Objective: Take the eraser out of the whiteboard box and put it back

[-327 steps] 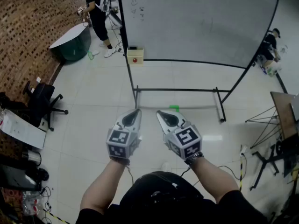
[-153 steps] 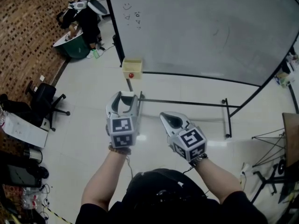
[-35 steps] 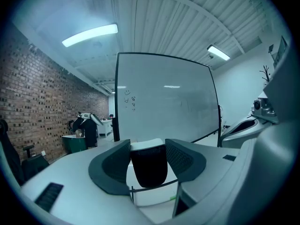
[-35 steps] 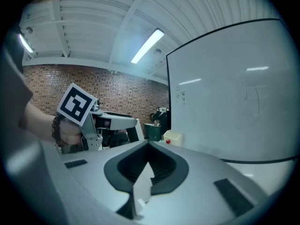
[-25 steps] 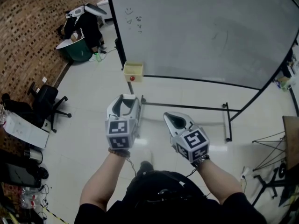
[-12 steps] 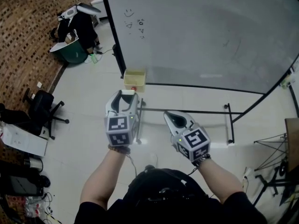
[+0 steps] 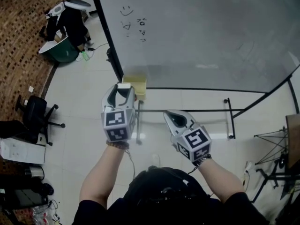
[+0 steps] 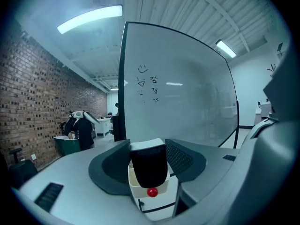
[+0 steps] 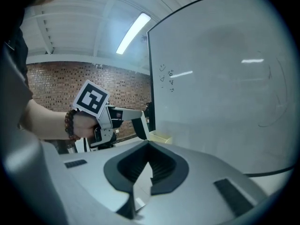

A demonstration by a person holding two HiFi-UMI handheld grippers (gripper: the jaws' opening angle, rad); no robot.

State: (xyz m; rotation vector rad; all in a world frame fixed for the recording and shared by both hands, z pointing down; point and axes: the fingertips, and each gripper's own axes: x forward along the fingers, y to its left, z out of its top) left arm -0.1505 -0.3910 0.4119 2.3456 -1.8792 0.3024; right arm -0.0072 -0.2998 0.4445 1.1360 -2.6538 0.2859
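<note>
Far to the left, by the brick wall, a person (image 7: 71,21) bends over a green tub (image 7: 60,49), head hidden; an office chair (image 7: 34,112) stands nearer. The left tongs (image 7: 123,89) are partly open and clamped on the eraser (image 8: 148,167), a dark block with a white back, held upright between the pads. It hangs just above the pale whiteboard box (image 7: 136,84). From the head view the tongs cover half of that box; in the left gripper view the eraser blocks its inside, and only the front wall with a red dot (image 8: 152,192) shows. Whether eraser and box touch cannot be told. The whiteboard (image 7: 201,32) carries a smiley and small marks, too small to read. The right tongs (image 7: 172,118) are closed tip to tip on nothing, held well apart from the box. At the right edge, dark stands are cut off.
</note>
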